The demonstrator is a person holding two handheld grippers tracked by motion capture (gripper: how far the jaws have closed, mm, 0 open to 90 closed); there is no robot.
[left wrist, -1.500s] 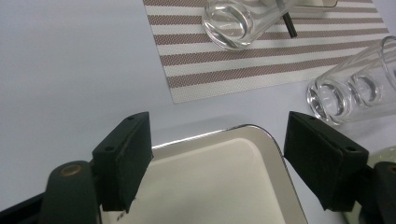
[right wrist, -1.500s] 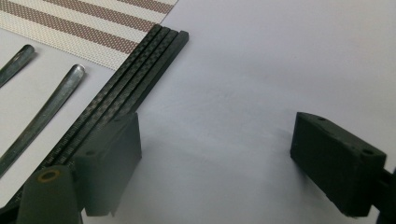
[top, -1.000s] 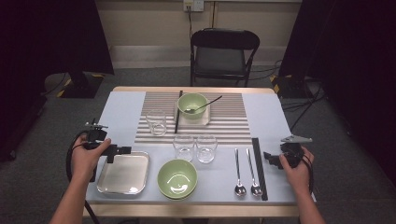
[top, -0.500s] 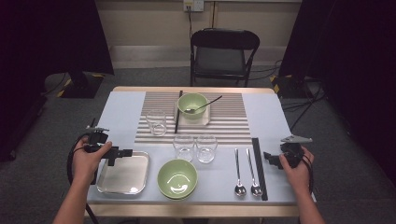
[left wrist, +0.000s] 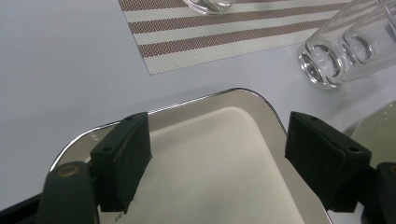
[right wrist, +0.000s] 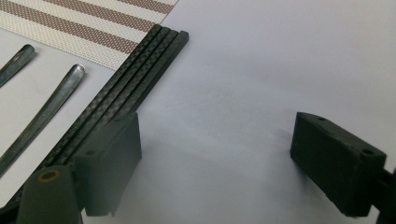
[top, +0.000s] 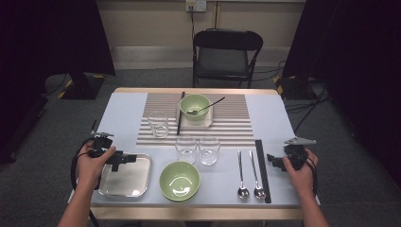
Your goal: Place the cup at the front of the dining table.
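- Dark room w/ a folding chair [top: 227, 52] behind the pale surface [top: 123, 113]; striped mat [top: 236, 123] at its far middle.
- High view: left gripper [top: 124, 159] held over the top-left corner of the metal tray [top: 125, 182], jaws apart, nothing in them. Right gripper [top: 273, 160] near the right edge, just right of the black chopsticks [top: 262, 170], jaws apart, empty. Two spoons [top: 249, 175] lie left of the chopsticks. Green bowl [top: 179, 180] beside the tray, two glasses [top: 197, 150] behind it. 2nd green bowl [top: 195, 106] w/ a utensil on the mat, third glass [top: 158, 124] at the mat's left.
- Left gripper view: jaws wide open over the tray [left wrist: 219, 158], its rounded corner between them; can't tell if touching. Glasses [left wrist: 345, 51] top right, mat [left wrist: 224, 32] beyond.
- Right gripper view: jaws wide open over bare surface [right wrist: 261, 70]; chopsticks [right wrist: 135, 74] run just beside the left jaw, spoon handles [right wrist: 42, 116] farther left.
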